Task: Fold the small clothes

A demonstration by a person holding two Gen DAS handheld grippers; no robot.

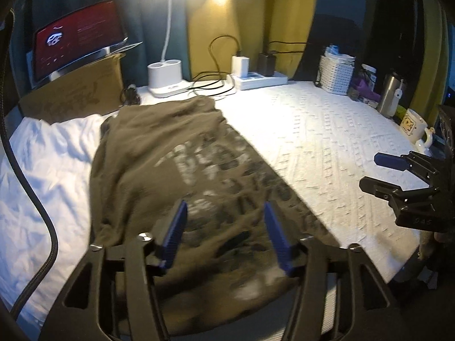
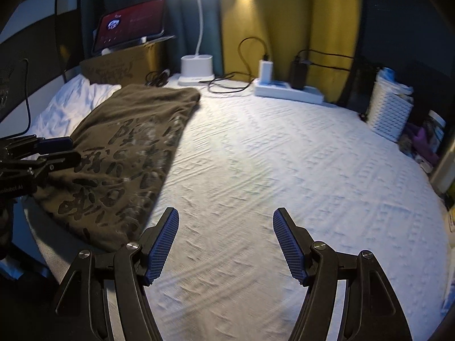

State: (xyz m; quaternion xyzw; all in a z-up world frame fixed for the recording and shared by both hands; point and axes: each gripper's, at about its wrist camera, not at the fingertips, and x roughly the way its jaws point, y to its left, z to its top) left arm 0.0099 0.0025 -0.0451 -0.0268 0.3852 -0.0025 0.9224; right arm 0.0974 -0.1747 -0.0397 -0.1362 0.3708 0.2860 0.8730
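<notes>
Left wrist view first: your left tongs [image 1: 224, 216] hang released over the near end of the olive-green shirt [image 1: 170, 170], blue pads apart with nothing pinched between them. Your right tongs [image 2: 226, 221] are released too and empty, poised over bare bedspread; in the left view they show at the right edge of the frame [image 1: 372, 173].

The shirt lies lengthwise down the left half of both frames, already looking folded into a long band, its printed face up and one edge running diagonally from the upper centre to the lower part of the frame. To my eye it is light, limp cloth: it will sag and drag, not slide as a sheet, so pinch through all layers at a corner or along the near hem, both tongs level, to keep the fold from slipping open.

Under it is a white textured bedspread [image 2: 284, 170], soft and a little grippy. A white crumpled cloth [image 1: 42, 170] sits at the left, touching the shirt's far side. Along the back stand a desk lamp [image 2: 197, 68], a power strip [image 2: 287, 92] with chargers and cables, a cardboard box [image 1: 76, 96] carrying a tablet [image 1: 76, 42], and a white basket [image 2: 389, 113] at the right.
</notes>
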